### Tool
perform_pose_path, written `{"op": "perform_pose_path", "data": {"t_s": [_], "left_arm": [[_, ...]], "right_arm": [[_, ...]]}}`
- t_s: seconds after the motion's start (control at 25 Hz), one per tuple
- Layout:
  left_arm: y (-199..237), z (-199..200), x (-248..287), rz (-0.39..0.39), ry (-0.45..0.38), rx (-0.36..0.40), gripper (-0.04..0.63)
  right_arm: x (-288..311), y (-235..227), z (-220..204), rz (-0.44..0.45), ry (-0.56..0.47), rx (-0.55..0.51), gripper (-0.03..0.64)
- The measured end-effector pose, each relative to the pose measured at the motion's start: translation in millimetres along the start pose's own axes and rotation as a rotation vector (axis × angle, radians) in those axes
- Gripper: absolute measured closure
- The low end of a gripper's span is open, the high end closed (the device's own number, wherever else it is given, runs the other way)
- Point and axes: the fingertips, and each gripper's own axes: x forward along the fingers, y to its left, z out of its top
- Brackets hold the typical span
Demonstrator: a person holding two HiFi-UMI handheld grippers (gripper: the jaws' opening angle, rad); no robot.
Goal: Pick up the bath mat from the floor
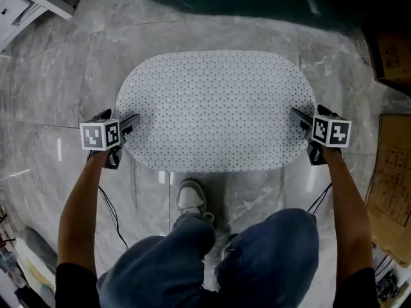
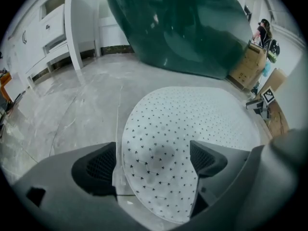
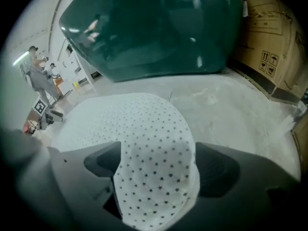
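1. The mat (image 1: 215, 111) is flat on the floor (image 1: 64, 76), right in front of my shoe (image 1: 191, 197). It is white with lots of little dark dots.
2. My left gripper (image 1: 128, 130) is at the mat's left end. My right gripper (image 1: 302, 130) is at its right end.
3. The left gripper's jaws are wide apart. The round end of the mat sits between them, but I think the pads are not squeezing it.
4. The right gripper is the same: jaws wide, mat end in the gap, no squeeze that I can see.
5. So I think the reaching part is done. Both grippers are in place.
6. What is left is to close both jaws on the mat's ends and then lift it off the floor. No part of the mat looks lifted yet.
7. Writing: the box (image 3: 272, 42) near the right gripper has small black picture signs and some print. It is too small and blurry for me to read.
8. The flat cardboard (image 1: 392, 191) on my right has lines of print too. I cannot read them.
9. The cube (image 1: 101, 135) on each gripper has black-and-white square marks, not words.
10. I see no brand name on the mat.
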Motion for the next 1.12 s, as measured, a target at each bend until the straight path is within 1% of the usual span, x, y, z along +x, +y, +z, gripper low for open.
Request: {"op": "perform_pose_path", "data": {"t_s": [0.08, 0.2, 0.32, 0.52, 0.6, 0.64, 0.68, 0.84, 0.92, 1.0, 1.12], "left_arm": [[1.5, -2.6, 6.4, 0.005, 0.015, 0.003, 0.107], [5.6, -9.1, 12.1, 0.016, 0.030, -0.009, 0.094], [12.3, -16.6, 13.1, 0.021, 0.052, -0.005, 0.089], [11.7, -16.1, 16.1, 0.038, 0.024, -0.026, 0.087], [10.4, -15.1, 16.2, 0.042, 0.012, -0.028, 0.101], [9.7, -15.2, 16.3, 0.043, 0.009, -0.031, 0.108], [9.1, -15.6, 16.4, 0.043, 0.006, -0.036, 0.119], [7.1, -13.7, 18.4, 0.045, -0.010, -0.049, 0.161], [7.5, -13.7, 17.1, 0.051, -0.012, -0.058, 0.172], [8.9, -13.7, 14.7, 0.060, -0.014, -0.073, 0.184], [10.6, -11.1, 13.5, 0.075, -0.030, -0.093, 0.216]], "right_arm": [[3.9, -6.0, -4.4, -0.025, 0.026, -0.017, 0.113], [9.1, -6.2, -8.8, -0.031, 0.062, -0.038, 0.103], [16.8, -0.1, -10.1, -0.043, 0.083, -0.052, 0.094], [18.6, 1.1, -9.2, -0.079, 0.115, -0.067, 0.095], [17.9, 2.4, -9.7, -0.083, 0.116, -0.066, 0.100], [17.6, 3.9, -10.3, -0.082, 0.114, -0.066, 0.107], [17.6, 5.6, -10.7, -0.080, 0.113, -0.068, 0.137], [18.0, 7.9, -9.6, -0.084, 0.107, -0.076, 0.153], [17.7, 10.3, -10.0, -0.082, 0.106, -0.079, 0.167], [16.6, 13.8, -10.0, -0.078, 0.102, -0.084, 0.184], [13.3, 19.3, -6.7, -0.076, 0.089, -0.099, 0.227]]}}
